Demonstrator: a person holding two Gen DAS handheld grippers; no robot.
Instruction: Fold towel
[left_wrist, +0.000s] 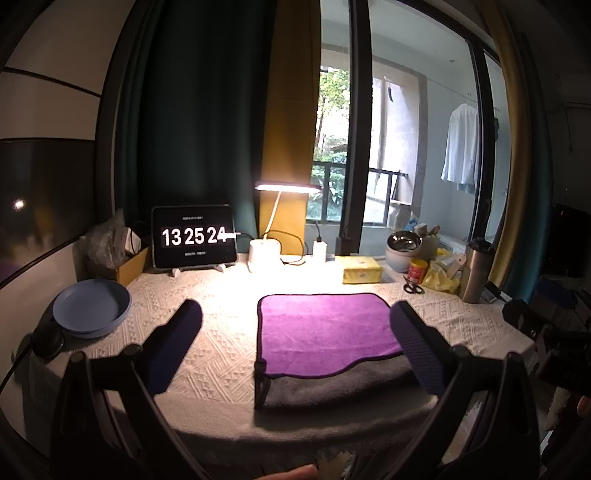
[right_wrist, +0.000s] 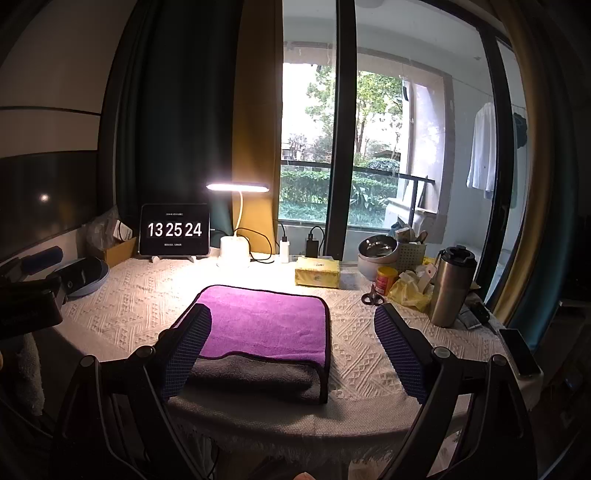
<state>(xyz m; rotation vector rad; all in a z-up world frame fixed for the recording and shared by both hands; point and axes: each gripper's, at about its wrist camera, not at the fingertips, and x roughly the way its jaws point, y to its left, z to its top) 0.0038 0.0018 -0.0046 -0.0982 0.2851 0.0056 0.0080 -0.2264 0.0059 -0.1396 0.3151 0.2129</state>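
Observation:
A towel (left_wrist: 325, 328), purple on one face and grey on the other, lies folded on the white tablecloth, its purple layer on top and a grey strip showing along the near edge. It also shows in the right wrist view (right_wrist: 266, 325). My left gripper (left_wrist: 295, 314) is open and empty, held above the near table edge, its right finger over the towel's right side. My right gripper (right_wrist: 293, 314) is open and empty, its left finger over the towel's left side. The other gripper's body shows at each view's edge.
A blue bowl (left_wrist: 92, 306) sits at the left. At the back stand a tablet clock (left_wrist: 194, 236), a lit desk lamp (left_wrist: 264, 254) and a yellow tissue pack (left_wrist: 362, 269). Scissors (right_wrist: 371, 297), a steel tumbler (right_wrist: 450, 288) and a phone (right_wrist: 521, 352) are at the right.

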